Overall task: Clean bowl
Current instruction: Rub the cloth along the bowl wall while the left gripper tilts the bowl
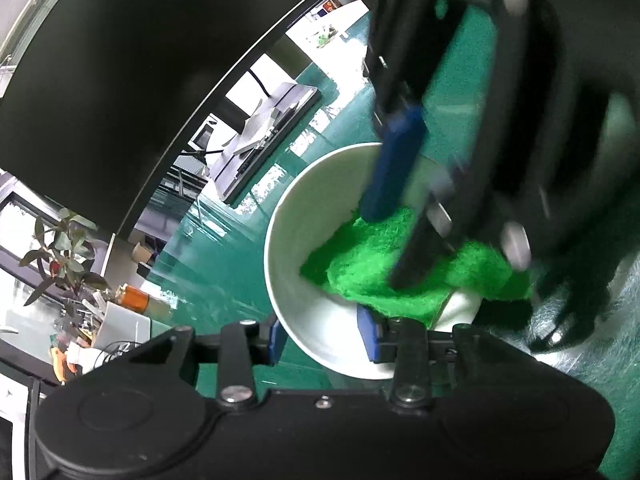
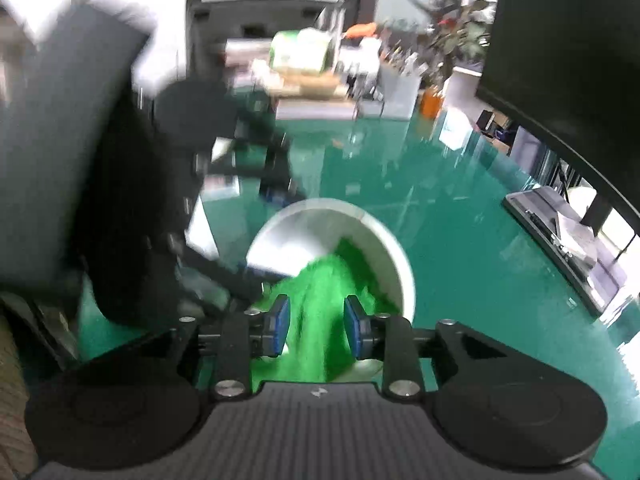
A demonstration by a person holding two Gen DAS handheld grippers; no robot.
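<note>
- While we steady the white bowl (image 1: 316, 312) on the green table (image 1: 224, 256), our left gripper (image 1: 324, 338) clamps its near wall, one blue pad inside and one outside.
- Inside the bowl lies a bright green cloth (image 1: 384, 264), draped over the rim at about 4 o'clock in the left wrist view.
- Our right gripper (image 2: 316, 326) has its tongs narrowed on that cloth.
- Only the left view shows the right gripper's blurred fingers (image 1: 394, 168) reaching down into the bowl from 1 o'clock.
- Only the right view shows the boxes (image 2: 304, 60) at 12 o'clock; both show the dark monitor (image 2: 560, 60).
</note>
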